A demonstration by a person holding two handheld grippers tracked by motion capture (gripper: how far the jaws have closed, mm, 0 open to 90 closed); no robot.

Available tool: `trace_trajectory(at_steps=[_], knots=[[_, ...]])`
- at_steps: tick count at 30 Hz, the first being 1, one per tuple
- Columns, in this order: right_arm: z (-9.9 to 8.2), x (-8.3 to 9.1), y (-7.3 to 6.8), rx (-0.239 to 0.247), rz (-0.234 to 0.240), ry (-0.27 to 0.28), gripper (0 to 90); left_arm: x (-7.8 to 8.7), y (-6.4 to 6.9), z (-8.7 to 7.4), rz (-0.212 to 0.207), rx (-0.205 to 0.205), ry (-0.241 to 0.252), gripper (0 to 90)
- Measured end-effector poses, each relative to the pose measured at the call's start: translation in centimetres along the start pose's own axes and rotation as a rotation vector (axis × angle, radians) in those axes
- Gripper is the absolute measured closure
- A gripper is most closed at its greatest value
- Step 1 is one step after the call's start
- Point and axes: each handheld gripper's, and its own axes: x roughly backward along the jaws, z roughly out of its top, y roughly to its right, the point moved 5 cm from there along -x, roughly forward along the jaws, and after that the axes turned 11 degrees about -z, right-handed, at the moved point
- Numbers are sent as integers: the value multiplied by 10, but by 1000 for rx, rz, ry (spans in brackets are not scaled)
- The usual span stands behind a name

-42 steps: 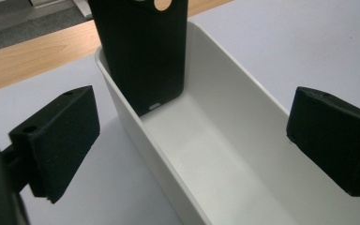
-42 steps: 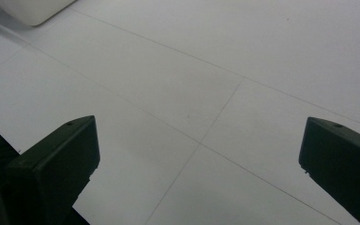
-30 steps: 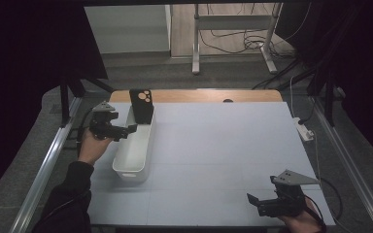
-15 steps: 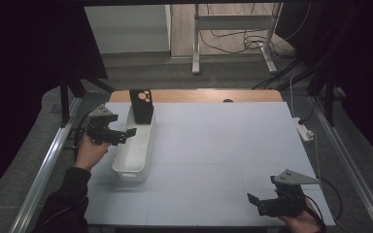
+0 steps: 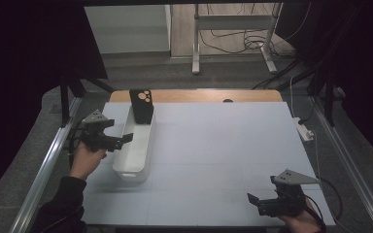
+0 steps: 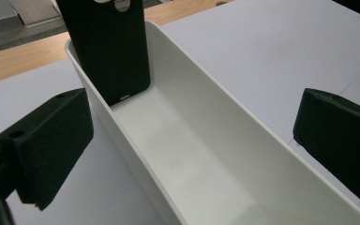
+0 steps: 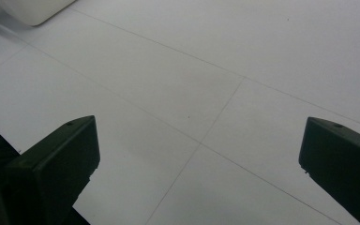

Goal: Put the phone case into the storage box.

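Observation:
A long white tray point(image 5: 126, 171) lies at the table's left. A black phone case point(image 5: 142, 106) with round camera cut-outs stands upright in its far end, leaning on the end wall. My left gripper point(image 5: 122, 140) hovers at the tray's left rim, about halfway along, open and holding nothing. In the left gripper view the jaws of the left gripper point(image 6: 192, 140) are spread wide, straddling the tray point(image 6: 258, 136), and the phone case point(image 6: 108, 47) is ahead of them. My right gripper point(image 5: 255, 204) rests near the front right edge, open and holding nothing.
The right gripper view has bare white table point(image 7: 206, 70) under the right gripper point(image 7: 199, 154), with the tray's corner point(image 7: 33, 9) at top left. A wooden strip point(image 5: 199, 95) runs along the far edge. Metal rails point(image 5: 43, 170) flank the table. A white power strip point(image 5: 303, 127) lies at the right.
My left gripper has drawn back from the phone case toward the person, along the tray's left side. The case stays standing in the tray. The right gripper is nearly still.

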Motion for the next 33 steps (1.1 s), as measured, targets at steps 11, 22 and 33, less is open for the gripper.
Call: trace_trajectory(at_steps=[11,22,33], knots=[[0,0,0,-2,0,-1,0,7,18,-7,7,-14,-15,0],[0,0,0,-2,-2,-2,0,11,30,-14,2,-22,-16,0],[0,0,1,-5,-2,-2,0,18,42,-26,2,-21,-21,0]])
